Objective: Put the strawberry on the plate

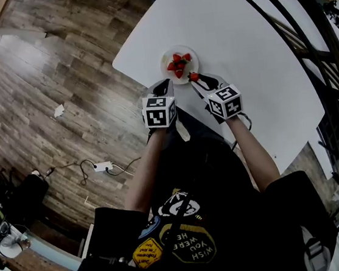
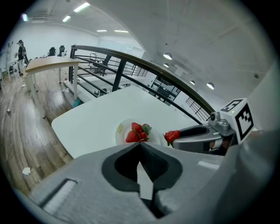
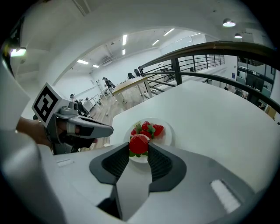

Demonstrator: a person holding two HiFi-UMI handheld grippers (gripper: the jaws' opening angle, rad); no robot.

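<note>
A small white plate (image 1: 165, 65) with several strawberries (image 1: 178, 65) sits near the near edge of a white table (image 1: 249, 36). My right gripper (image 1: 195, 79) is shut on one red strawberry (image 3: 139, 144), just at the plate's (image 3: 168, 134) near right rim. The piled strawberries (image 3: 149, 128) lie right beyond it. My left gripper (image 1: 163, 88) hovers by the plate's near left side, jaws shut with nothing between them. In the left gripper view the plate (image 2: 120, 130) lies ahead of my left gripper (image 2: 140, 145), and the held strawberry (image 2: 172, 136) shows at the right gripper's tips.
The table's edge runs just left of the plate, with wooden floor (image 1: 57, 66) below. A power strip with cable (image 1: 103, 166) lies on the floor. A dark railing (image 1: 306, 47) runs along the table's far right side. Bare tabletop stretches beyond the plate.
</note>
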